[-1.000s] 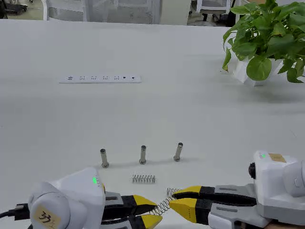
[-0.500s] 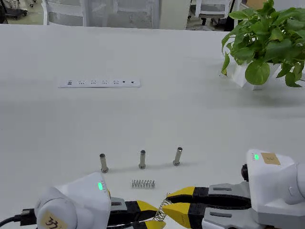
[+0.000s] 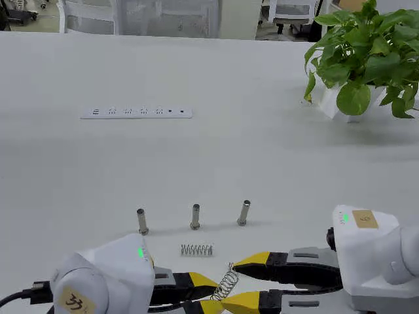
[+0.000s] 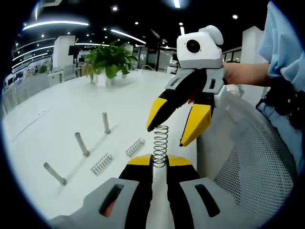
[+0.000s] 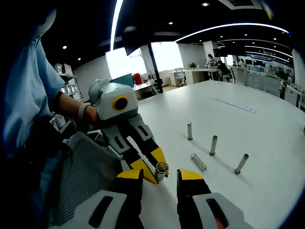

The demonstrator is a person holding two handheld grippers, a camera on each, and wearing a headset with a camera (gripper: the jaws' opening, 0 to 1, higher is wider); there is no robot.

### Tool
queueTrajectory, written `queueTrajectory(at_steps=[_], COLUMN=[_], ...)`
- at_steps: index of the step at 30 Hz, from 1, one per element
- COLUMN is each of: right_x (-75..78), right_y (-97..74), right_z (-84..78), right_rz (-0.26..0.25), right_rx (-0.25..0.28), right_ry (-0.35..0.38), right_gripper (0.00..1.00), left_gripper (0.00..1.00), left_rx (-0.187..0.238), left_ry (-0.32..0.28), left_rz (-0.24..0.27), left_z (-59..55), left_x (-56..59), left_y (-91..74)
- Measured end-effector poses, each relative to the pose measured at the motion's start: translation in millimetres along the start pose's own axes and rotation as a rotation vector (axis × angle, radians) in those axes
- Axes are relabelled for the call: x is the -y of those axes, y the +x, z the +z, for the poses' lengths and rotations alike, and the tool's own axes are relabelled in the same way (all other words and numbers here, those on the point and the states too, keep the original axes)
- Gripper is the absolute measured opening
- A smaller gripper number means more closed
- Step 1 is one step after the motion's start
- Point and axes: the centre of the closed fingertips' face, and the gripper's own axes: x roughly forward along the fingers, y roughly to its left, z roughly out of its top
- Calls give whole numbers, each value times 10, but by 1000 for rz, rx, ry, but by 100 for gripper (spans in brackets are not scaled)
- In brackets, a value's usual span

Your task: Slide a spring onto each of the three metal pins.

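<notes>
Nearest, the left yellow-tipped gripper (image 4: 159, 161) pinched one end of a thin coiled steel spring (image 4: 160, 143), held tilted above the white table (image 3: 78, 170). The right yellow-tipped gripper (image 5: 159, 176) faced it, jaws spread either side of the free end. A loose spring (image 3: 197, 249) lay between them and three upright metal pins (image 3: 195, 216). Farther off sat a white power strip (image 3: 136, 113) and a leafy green potted plant (image 3: 366, 49)

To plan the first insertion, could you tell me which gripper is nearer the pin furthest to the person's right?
Right. The right gripper, fingers open, sits on the person's side of that pin; the left gripper, shut on a spring, sits further left.
</notes>
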Motion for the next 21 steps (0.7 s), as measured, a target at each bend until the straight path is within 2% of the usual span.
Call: queueTrajectory(at_steps=[1, 4, 6, 10, 13, 17, 21], right_x=[1, 11, 6, -24, -69, -113, -95], right_y=[-2, -21, -30, -30, 2, 50, 106], right_z=[-6, -36, -29, 4, -1, -79, -137], right_rz=[3, 23, 38, 98, 146, 211, 240], right_rx=[-17, -114, -159, -238, -270, -345, -390], right_ry=[-17, -141, -203, -308, -337, -403, -433], right_gripper=[25, 25, 24, 23, 20, 19, 18], left_gripper=[6, 6, 6, 6, 6, 6, 6], left_rx=[-5, -33, -47, -59, -57, -60, -61], left_ry=[7, 47, 66, 87, 91, 102, 109], left_rz=[-4, -18, -24, -36, -41, -45, -53], left_z=[-4, -38, -51, -55, -41, -41, -43], left_x=[5, 22, 27, 34, 37, 58, 86], left_y=[5, 26, 35, 48, 55, 64, 72])
